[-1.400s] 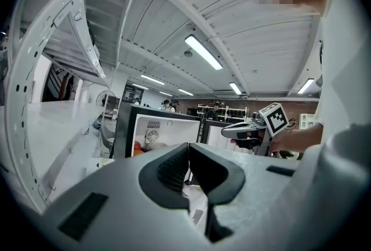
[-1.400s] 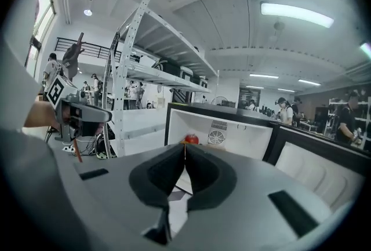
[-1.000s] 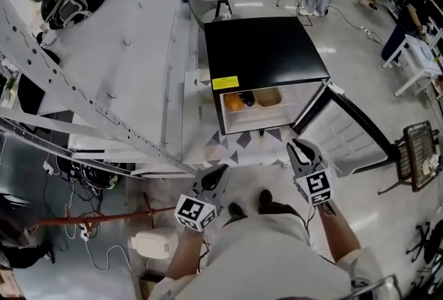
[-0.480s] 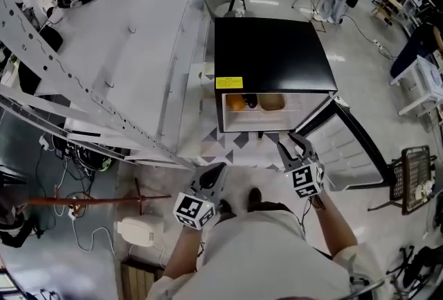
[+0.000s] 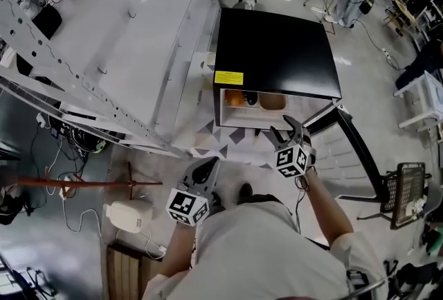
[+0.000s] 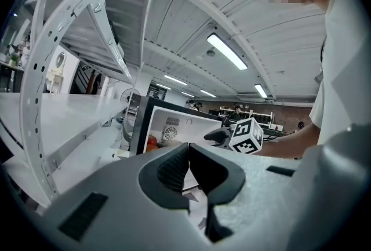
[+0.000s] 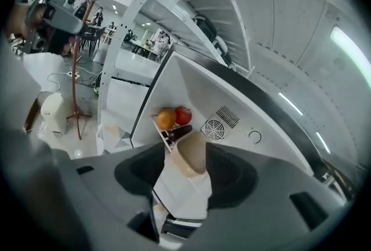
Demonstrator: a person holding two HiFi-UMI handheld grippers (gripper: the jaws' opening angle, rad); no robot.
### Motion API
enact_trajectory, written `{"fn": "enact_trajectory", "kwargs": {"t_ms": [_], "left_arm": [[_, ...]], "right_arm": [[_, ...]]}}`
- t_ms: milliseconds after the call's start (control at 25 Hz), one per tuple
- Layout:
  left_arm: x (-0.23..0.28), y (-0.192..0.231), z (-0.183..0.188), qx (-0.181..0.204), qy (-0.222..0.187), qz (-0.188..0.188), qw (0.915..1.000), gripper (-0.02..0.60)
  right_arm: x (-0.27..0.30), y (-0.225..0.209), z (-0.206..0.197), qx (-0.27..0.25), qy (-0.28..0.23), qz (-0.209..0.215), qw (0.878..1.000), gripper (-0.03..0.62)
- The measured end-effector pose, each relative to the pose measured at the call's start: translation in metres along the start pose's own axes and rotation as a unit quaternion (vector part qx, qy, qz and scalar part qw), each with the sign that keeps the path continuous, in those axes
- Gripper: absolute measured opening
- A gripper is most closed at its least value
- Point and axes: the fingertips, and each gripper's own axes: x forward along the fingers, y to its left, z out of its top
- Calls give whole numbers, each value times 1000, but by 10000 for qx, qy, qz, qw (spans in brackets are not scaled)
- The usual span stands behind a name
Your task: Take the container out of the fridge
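Note:
The small black-topped fridge (image 5: 277, 49) stands with its door (image 5: 349, 153) swung open to the right. On its shelf a tan container (image 5: 272, 102) sits beside an orange (image 5: 235, 99) and a dark item. My right gripper (image 5: 286, 129) hovers just in front of the opening. In the right gripper view its jaws (image 7: 181, 171) are opening and frame the container (image 7: 191, 154) from a distance, touching nothing. An orange (image 7: 166, 118) and a red fruit (image 7: 183, 115) lie behind it. My left gripper (image 5: 205, 168) hangs low by my body, shut and empty (image 6: 189, 171).
A white slanted metal frame (image 5: 118, 49) runs along the fridge's left. A patterned mat (image 5: 221, 139) lies before the fridge. A red pole (image 5: 76, 183) and a white appliance (image 5: 128, 217) lie on the floor at left, a black crate (image 5: 405, 188) at right. People stand far behind.
My right gripper has moved forward to the fridge opening and its jaws have spread apart. The view has shifted closer to the fridge. The left gripper has stayed low and shut.

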Motion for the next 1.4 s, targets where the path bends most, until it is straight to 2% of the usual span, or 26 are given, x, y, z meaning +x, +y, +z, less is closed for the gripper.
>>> {"fn": "enact_trajectory", "kwargs": {"t_ms": [320,560,800,1080,1400], "left_arm": [[1,10,6,23,-73,312,9995,5],[5,22,14,52,-207,522,9984,5],[2,32,18,51,-317,769,9965,5],[-4,39,20,23,-391,1043,9938,5],[-8,43,20,25,-391,1237,9915,5]], "right_arm": [[55,9,-11,-723,212,259,9968,235],[87,14,-23,-1243,396,352,9908,275],[111,16,-37,-1476,535,423,9867,309],[134,13,-54,-1589,696,404,9840,407],[157,14,-58,-1940,678,343,9781,437]]}}
